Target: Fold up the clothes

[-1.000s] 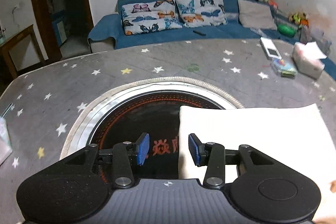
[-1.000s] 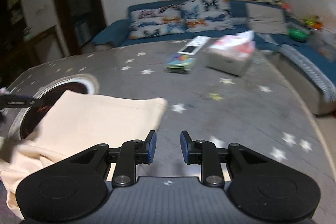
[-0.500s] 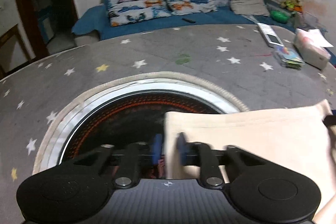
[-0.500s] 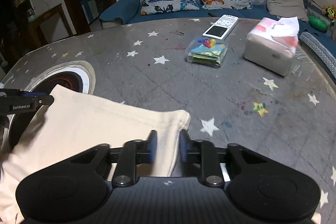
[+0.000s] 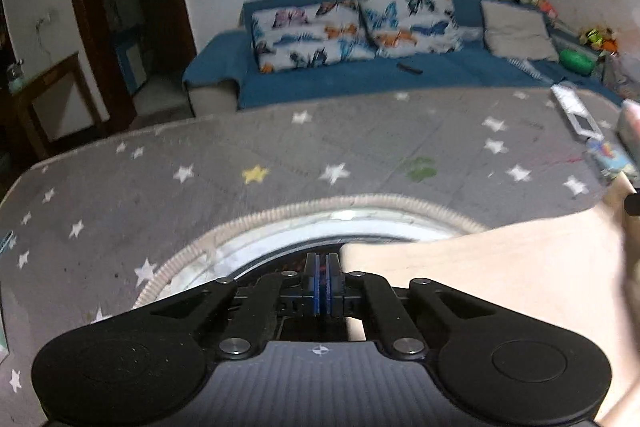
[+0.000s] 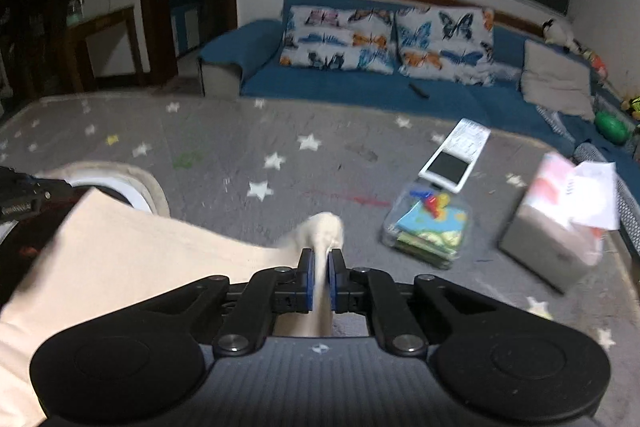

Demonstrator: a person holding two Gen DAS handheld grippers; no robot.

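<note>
L gripper (image 5: 322, 277): blue pads pressed together, pinching the L corner of the cream/beige cotton garment (image 5: 500, 291). Pinch point sits over the round black inset w/ white ring and rope-like trim (image 5: 280, 227) sunk in the table near its front-L part. Cloth runs from there to the R side of the L wrist view, stretched fairly flat, top edge straight-ish.

R gripper (image 6: 321, 277): blue pads closed on a bunched fold of the same garment (image 6: 132, 259); a nub of fabric pokes up past the fingertips. Rest of the cloth spreads L toward the L gripper (image 6: 20, 195), whose black tip shows at the far L edge of the R wrist view. Garment looks held btwn both grippers; can't tell how much of it touches the tabletop.

Carrier: table w/ grey star-print cover (image 5: 360, 147).

Other stuff, R half of table:
- clear plastic box w/ colourful contents (image 6: 430, 227), mid-R
- white tablet-like device w/ dark screen (image 6: 450, 163), just behind the box, toward back edge
- grey tissue box w/ white tissue sticking out (image 6: 560, 227), near R edge, apart from the clear box

Behind table: blue sofa (image 6: 360, 91) w/ butterfly-print cushions (image 6: 384, 39), a plain grey cushion (image 6: 556, 83) at its R end. Both views motion-blurred at the edges.
</note>
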